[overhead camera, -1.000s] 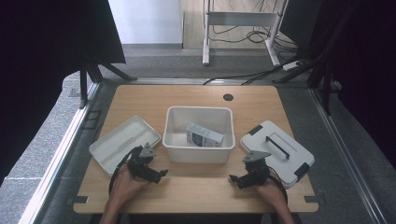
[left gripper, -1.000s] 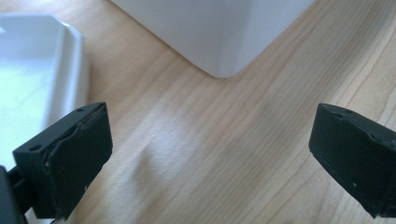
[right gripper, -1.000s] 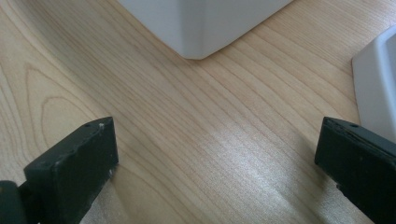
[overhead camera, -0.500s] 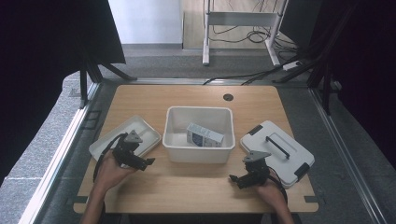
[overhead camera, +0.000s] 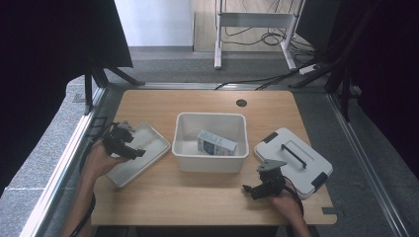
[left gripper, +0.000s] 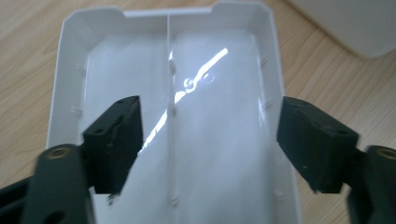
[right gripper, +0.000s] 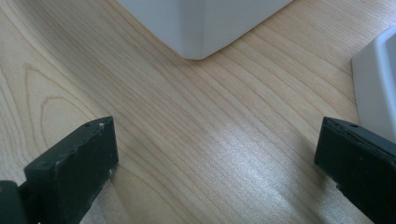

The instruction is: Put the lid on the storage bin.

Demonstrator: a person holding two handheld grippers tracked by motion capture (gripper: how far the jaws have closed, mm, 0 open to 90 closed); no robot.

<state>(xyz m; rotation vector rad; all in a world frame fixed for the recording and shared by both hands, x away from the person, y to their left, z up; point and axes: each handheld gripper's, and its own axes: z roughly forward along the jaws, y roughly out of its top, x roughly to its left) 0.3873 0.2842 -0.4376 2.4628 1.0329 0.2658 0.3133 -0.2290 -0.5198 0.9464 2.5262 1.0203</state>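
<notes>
- The wooden tabletop (overhead camera: 207, 197) carries everything; it has a small dark round hole near its far edge.
- A white open bin (overhead camera: 211, 160) stands in the middle of the tabletop, with a small printed carton (overhead camera: 216, 143) lying inside it on its side.
- A white lid (overhead camera: 292, 160) with a grey handle and dark clips lies flat to the right of the bin, just beside it and close to the tabletop's right front corner.
- A shallow white tray (overhead camera: 142, 157) lies to the left of the bin, turned at an angle; in the left gripper view its inside shows a thin ridge running down the middle and a bright glare.
- The left tongs (overhead camera: 129, 146) hover over the tray's left part with jaws wide apart, gripping nothing; in the left gripper view the tray (left gripper: 196, 93) lies between the two black jaws.
- The right tongs (overhead camera: 252, 190) sit low over bare wood in front of the bin's right corner, just left of the lid, jaws wide apart and empty.
</notes>
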